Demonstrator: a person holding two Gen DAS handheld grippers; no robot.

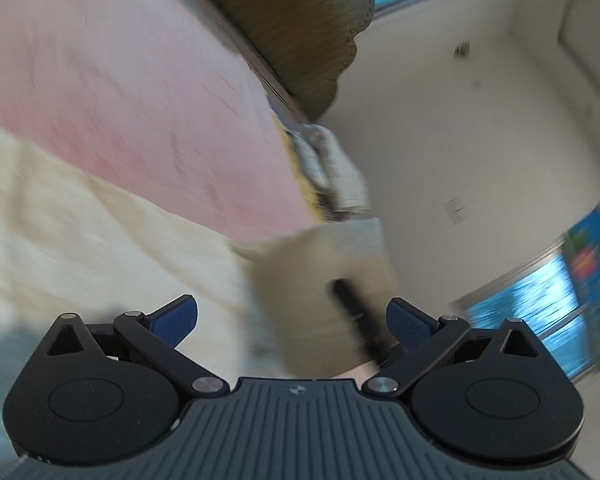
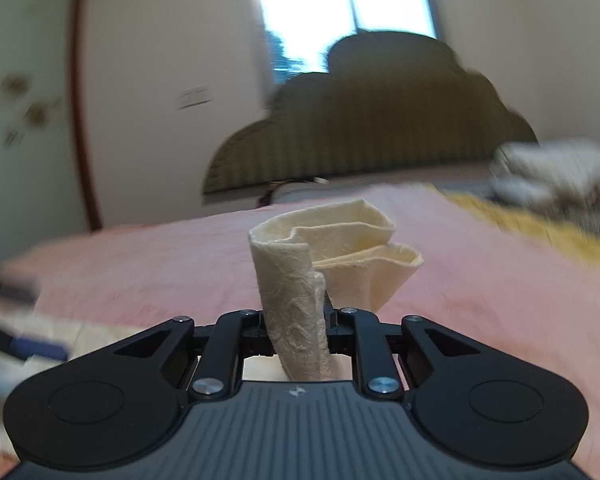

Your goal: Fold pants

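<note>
In the left wrist view, the cream pants (image 1: 80, 216) lay across the lower left of the frame on a pink bedsheet (image 1: 120, 80), which filled the upper left. A dark olive headboard (image 1: 300, 20) stood at the top centre. Low in the frame, the left gripper (image 1: 292, 320) had its blue-padded fingers (image 1: 176, 320) spread wide, with nothing pressed between them. Right of centre, a bunched end of the pants rose off the bed, with a thin dark bar running across it, probably part of the other gripper, though blur made that unsure. A pale wall and a window took up the right side.

In the right wrist view, the pink sheet ran across the middle band, with the headboard behind it at centre. At lower centre the right gripper (image 2: 296, 332) had its fingers pressed together on a gathered tuft of the cream cloth, which stood up above the jaws in loose folds. At far right a blurred pale bundle (image 2: 556, 172) sat on a yellow patch.

As a judgement, the fold looked barely begun: one end was pinched and lifted, most of the pants seemed to lie spread on the bed, and no finished crease showed. Carrying that end over, laying it flat and making further folds seemed left to do.
</note>
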